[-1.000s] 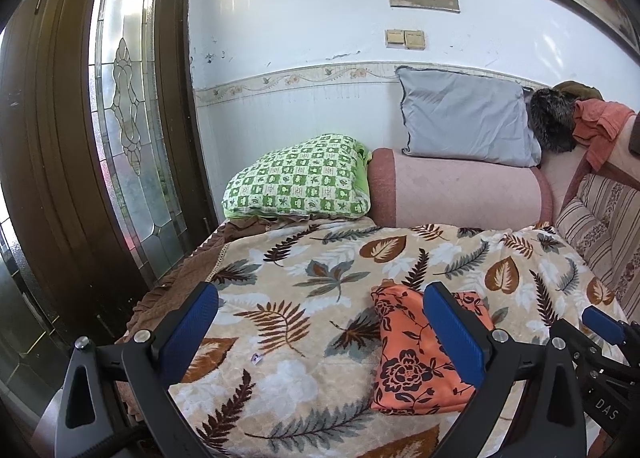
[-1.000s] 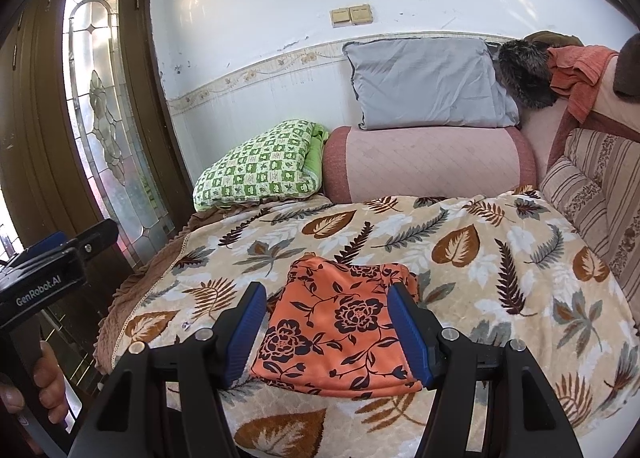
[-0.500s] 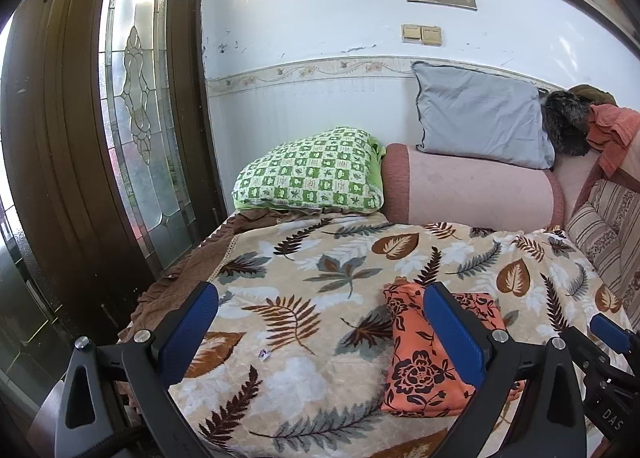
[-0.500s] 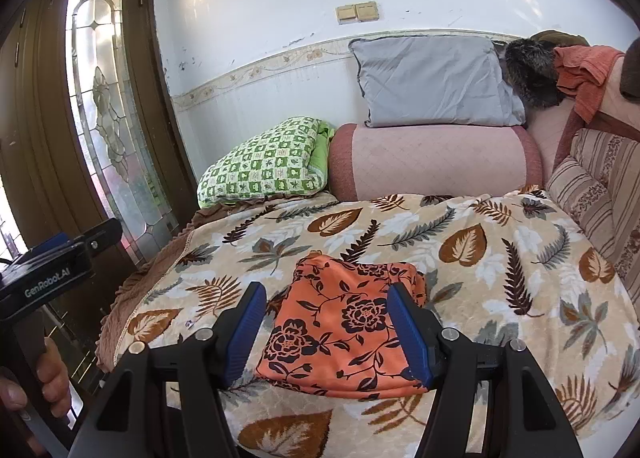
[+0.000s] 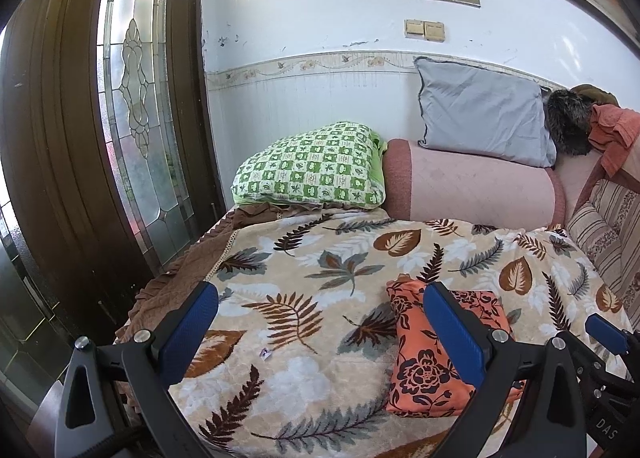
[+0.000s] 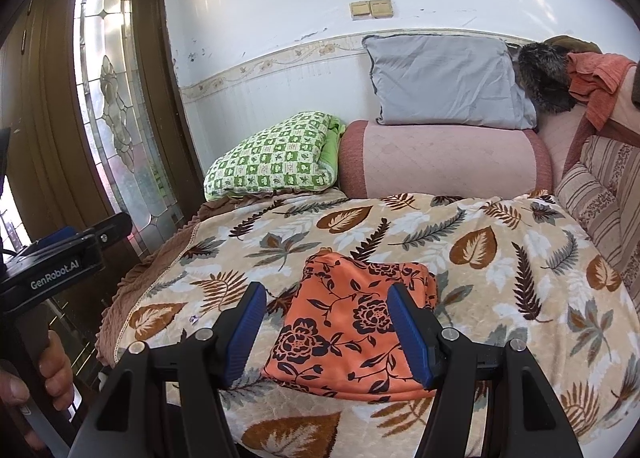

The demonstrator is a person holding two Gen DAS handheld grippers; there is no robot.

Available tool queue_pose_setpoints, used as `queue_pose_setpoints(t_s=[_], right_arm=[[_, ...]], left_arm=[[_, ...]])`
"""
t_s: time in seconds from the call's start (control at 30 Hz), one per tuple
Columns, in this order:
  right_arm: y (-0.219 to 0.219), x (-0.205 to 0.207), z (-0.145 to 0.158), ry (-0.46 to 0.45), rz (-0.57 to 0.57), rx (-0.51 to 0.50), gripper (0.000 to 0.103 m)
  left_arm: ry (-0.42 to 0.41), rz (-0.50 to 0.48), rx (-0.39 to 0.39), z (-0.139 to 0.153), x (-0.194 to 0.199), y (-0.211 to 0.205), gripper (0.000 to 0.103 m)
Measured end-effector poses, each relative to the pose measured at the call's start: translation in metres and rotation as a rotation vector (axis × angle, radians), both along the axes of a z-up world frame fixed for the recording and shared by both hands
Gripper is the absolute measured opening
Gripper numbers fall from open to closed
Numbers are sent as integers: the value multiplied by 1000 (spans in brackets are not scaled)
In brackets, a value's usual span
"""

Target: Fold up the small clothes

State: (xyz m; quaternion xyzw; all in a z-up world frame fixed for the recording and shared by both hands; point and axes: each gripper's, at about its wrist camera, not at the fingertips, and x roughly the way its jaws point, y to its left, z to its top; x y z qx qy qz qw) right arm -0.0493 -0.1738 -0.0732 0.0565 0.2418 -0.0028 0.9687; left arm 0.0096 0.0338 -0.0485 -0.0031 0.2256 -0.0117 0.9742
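Note:
An orange garment with black flowers (image 6: 348,322) lies folded flat on the leaf-patterned blanket (image 6: 500,278), near the blanket's front edge. My right gripper (image 6: 326,328) hovers in front of it, open, its blue pads framing the cloth without touching it. In the left wrist view the same orange garment (image 5: 424,362) sits at the lower right, partly behind one blue pad. My left gripper (image 5: 320,332) is open over bare blanket (image 5: 288,258), to the left of the garment, holding nothing.
A green checked pillow (image 5: 312,170), a pink bolster (image 5: 472,186) and a grey pillow (image 5: 480,114) line the back wall. A dark wooden door with glass (image 5: 132,118) stands at the left. Striped cushions (image 6: 600,194) and heaped clothes (image 6: 592,74) fill the right.
Both views have shifted slightly, so the garment sits a little further right and lower in the left wrist view. The garment itself lies as before and both grippers stay open.

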Motion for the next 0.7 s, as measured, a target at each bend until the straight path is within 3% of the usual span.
queue_pose_setpoints(t_s=[0.7], right_arm=[[17, 16, -4, 16, 1, -23, 67]], left_arm=[[28, -20, -16, -9, 17, 5, 102]])
